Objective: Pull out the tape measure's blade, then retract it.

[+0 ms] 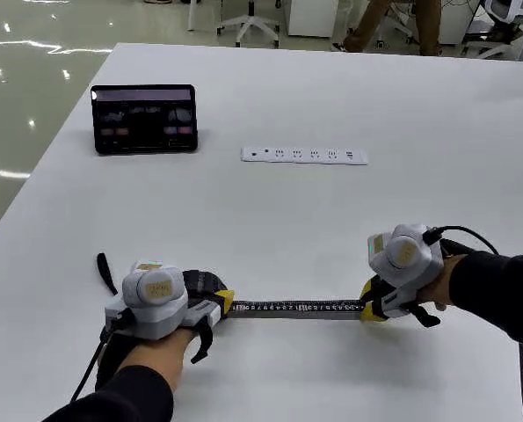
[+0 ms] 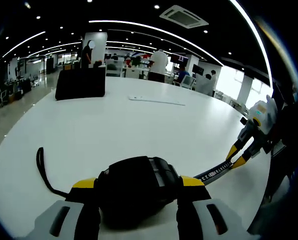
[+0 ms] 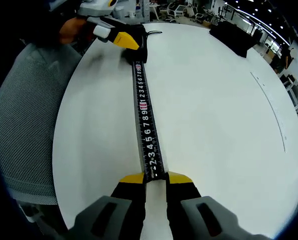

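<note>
- On the white workbench (image 1: 331, 229), the left gripper (image 1: 221, 303) clamps the black tape measure (image 2: 136, 187), its jaws spread around the case.
- Its blade (image 1: 296, 307) lies drawn out flat on the tabletop, numbers up.
- Right gripper (image 3: 155, 177), jaws nearly together, pinches the blade's tip.
- A dark tablet (image 1: 144, 118) and a power strip (image 1: 303, 156) lie well beyond.

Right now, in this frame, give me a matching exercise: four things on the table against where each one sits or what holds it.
Things:
1. tape measure case
2. blade
3. tablet
4. power strip

Places:
A. lying flat mid-table
B. clamped in the left claw
C. end pinched in the right claw
D. standing upright, far left

Pairs: 1-B, 2-C, 3-D, 4-A.
</note>
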`<move>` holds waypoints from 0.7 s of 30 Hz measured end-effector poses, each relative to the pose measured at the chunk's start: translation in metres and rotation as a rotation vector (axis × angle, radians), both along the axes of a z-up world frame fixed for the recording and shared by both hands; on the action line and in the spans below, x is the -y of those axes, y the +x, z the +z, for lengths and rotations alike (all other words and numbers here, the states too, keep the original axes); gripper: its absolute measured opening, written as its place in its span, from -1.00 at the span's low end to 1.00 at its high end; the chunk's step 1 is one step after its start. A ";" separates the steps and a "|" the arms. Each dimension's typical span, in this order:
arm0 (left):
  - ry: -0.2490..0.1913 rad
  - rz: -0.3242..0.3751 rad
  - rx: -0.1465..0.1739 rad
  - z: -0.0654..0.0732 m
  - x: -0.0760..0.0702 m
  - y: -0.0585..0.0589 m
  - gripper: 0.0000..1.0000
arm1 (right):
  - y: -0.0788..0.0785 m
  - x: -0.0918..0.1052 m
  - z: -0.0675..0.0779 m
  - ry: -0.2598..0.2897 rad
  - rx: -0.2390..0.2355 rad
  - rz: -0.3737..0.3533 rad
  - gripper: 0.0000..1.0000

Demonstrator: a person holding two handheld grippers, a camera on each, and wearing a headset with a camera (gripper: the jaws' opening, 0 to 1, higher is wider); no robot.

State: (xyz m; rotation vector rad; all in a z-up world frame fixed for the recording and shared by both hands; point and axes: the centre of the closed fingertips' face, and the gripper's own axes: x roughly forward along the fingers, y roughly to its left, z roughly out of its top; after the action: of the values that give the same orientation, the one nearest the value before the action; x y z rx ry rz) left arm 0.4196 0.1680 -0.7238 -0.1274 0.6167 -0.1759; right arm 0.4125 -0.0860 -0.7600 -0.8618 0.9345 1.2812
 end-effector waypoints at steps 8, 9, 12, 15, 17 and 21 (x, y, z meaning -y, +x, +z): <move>-0.003 -0.002 -0.003 0.000 0.000 0.000 0.15 | 0.001 -0.005 0.000 0.002 0.001 -0.001 -0.80; -0.003 -0.002 -0.003 0.000 0.000 0.000 0.15 | 0.001 -0.006 0.000 0.005 0.002 -0.005 -0.80; -0.004 -0.002 -0.003 0.000 0.000 0.000 0.15 | 0.001 -0.008 0.000 0.008 0.007 -0.007 -0.79; -0.004 -0.002 -0.003 0.000 0.000 0.000 0.15 | 0.000 -0.010 0.000 0.008 0.008 -0.006 -0.79; -0.005 -0.002 -0.002 0.000 0.000 0.000 0.15 | 0.001 -0.011 0.000 0.011 0.009 -0.008 -0.79; -0.005 -0.003 -0.002 0.000 0.000 0.000 0.15 | 0.002 -0.013 0.000 0.018 0.010 -0.016 -0.79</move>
State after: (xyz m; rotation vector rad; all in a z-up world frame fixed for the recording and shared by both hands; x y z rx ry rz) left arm 0.4193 0.1683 -0.7239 -0.1319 0.6182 -0.1798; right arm 0.4141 -0.0732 -0.7603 -0.8443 0.9189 1.2683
